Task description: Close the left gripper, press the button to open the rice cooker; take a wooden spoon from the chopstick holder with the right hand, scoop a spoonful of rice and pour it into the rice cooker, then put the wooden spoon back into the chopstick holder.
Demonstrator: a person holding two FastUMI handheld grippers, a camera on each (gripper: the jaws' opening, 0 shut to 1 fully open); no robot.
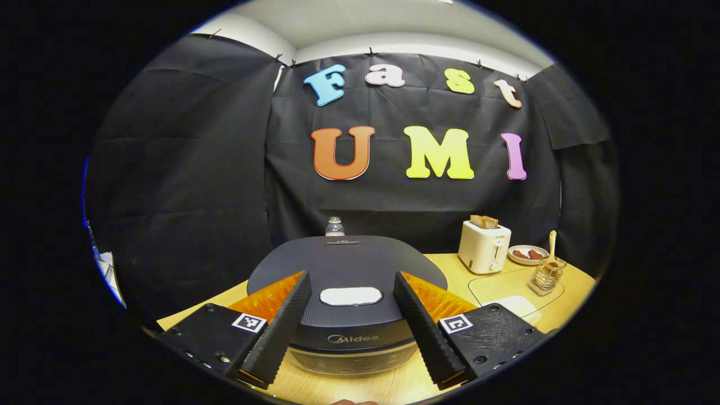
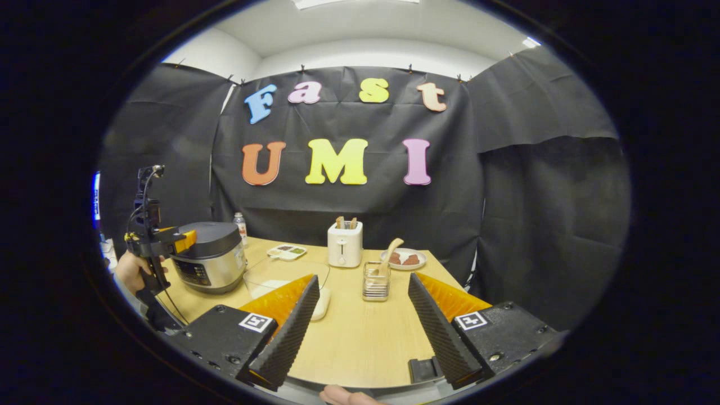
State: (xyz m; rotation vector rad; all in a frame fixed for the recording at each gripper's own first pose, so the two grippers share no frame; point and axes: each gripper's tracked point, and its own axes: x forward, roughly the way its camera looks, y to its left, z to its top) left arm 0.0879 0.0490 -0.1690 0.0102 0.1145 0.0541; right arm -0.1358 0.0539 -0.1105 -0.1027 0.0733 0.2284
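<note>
The dark rice cooker stands right before me in the left gripper view, lid down, with its white button at the lid's front. My left gripper hovers open just above the lid, one finger on each side of the button, touching nothing. In the right gripper view, a hand holds the left gripper over the cooker. A wooden spoon leans in the clear chopstick holder. My right gripper is open and holds nothing, a little short of the holder.
A clear bowl with something white at its near side sits between cooker and holder. Behind stand a white toaster, a plate, a small tray and a water bottle.
</note>
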